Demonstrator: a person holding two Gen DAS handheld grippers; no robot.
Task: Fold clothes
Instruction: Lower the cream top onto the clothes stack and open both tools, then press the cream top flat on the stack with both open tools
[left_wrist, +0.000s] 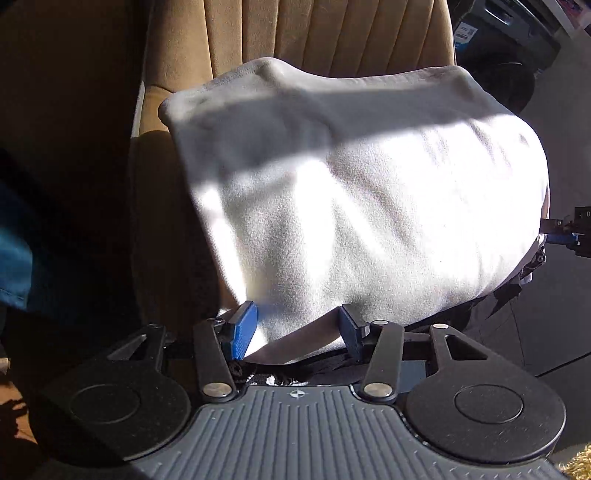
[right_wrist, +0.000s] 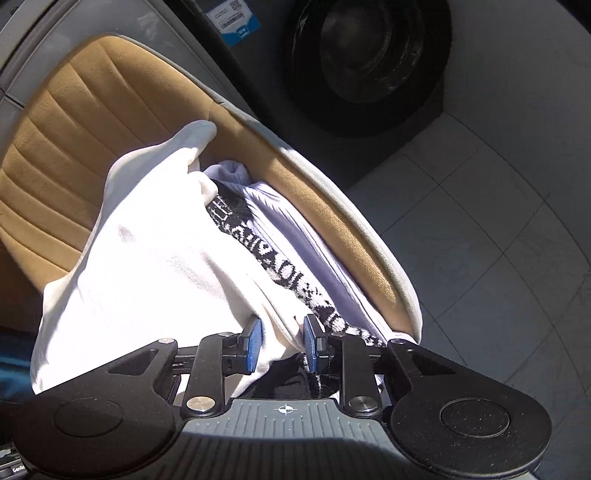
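The white fleece garment (left_wrist: 351, 206) lies folded atop a stack on the tan seat (left_wrist: 325, 33), over a black-and-white patterned knit (right_wrist: 266, 240) & a pale lavender garment (right_wrist: 295, 229). Your left tongs (left_wrist: 297, 334) are spread, fleece edge between the pads, not pinched. Your right tongs (right_wrist: 282, 341) pinch the fleece's near edge. Tiled floor (right_wrist: 498, 221) beyond.

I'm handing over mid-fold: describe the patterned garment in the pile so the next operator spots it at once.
Find the tan ribbed chair seat holding the clothes pile. Under the big white fleece garment on top, a narrow knit strip runs along the pile's right edge, beside a pale lilac garment. It alone has a black-and-white pattern; its neighbours are plain.
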